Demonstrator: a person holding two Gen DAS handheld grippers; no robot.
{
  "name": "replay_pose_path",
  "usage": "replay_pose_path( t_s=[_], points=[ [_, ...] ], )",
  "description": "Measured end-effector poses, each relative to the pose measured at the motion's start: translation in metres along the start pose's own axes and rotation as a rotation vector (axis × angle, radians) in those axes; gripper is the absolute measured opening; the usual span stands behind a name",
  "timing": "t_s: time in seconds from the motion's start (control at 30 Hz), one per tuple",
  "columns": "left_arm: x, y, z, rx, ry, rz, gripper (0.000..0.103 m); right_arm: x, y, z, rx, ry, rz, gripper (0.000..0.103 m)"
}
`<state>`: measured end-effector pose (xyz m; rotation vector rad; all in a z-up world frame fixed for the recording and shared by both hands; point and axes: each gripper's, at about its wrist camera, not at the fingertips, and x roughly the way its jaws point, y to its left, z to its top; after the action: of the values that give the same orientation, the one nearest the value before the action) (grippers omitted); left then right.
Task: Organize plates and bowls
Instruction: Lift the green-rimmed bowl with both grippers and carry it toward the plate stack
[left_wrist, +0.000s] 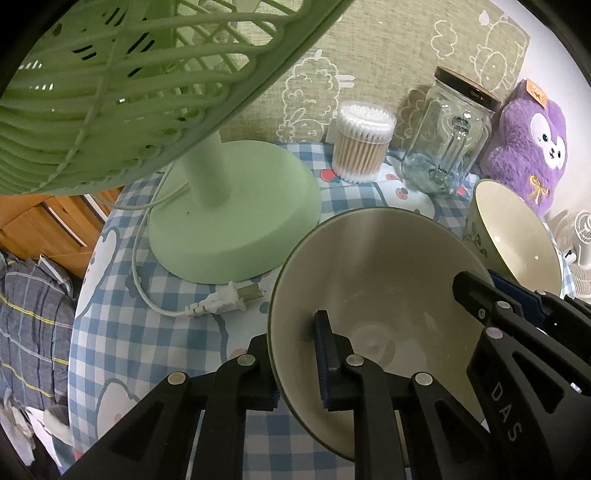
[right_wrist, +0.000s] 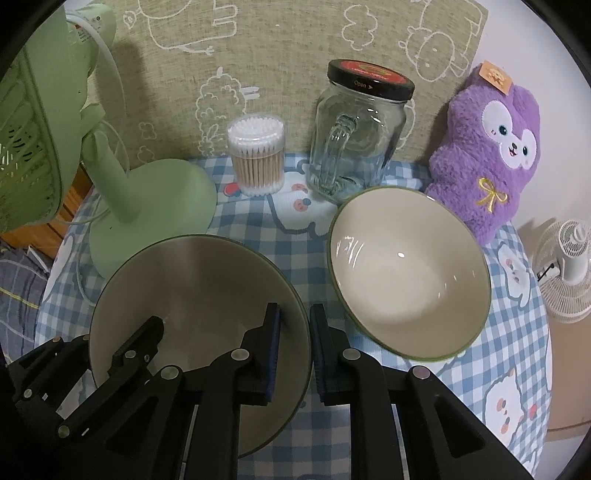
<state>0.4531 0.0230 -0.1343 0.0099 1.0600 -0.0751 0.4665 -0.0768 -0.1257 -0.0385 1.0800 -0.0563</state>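
Black tools (left_wrist: 295, 369) (right_wrist: 293, 354) both pinch one bowl's (right_wrist: 192, 280) rim.

Both grippers' fingers (right_wrist: 273, 354) pinch the near bowl's (right_wrist: 192, 280) rim (opposite sides).

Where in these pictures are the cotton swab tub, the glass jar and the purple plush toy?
cotton swab tub (right_wrist: 256, 155), right wrist view, on its clear side wall.
glass jar (right_wrist: 354, 136), right wrist view, on its glass body beside the handle.
purple plush toy (right_wrist: 487, 158), right wrist view, on its chest.
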Motion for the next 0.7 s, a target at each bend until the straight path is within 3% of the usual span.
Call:
replay_pose_path(
  t_s=[0.47, 0.7],
  points=[
    [-0.021, -0.001, -0.020, -0.002, 0.032, -0.014, 0.012, -0.025, -0.001, -0.024, -0.007, 0.021, -0.011, 0.019],
    [-0.049, -0.007, -0.024, -0.006, 0.008, -0.009, 0.012, -0.053, -0.006, -0.030, -0.014, -0.005, -0.006, 0.019]
  ],
)
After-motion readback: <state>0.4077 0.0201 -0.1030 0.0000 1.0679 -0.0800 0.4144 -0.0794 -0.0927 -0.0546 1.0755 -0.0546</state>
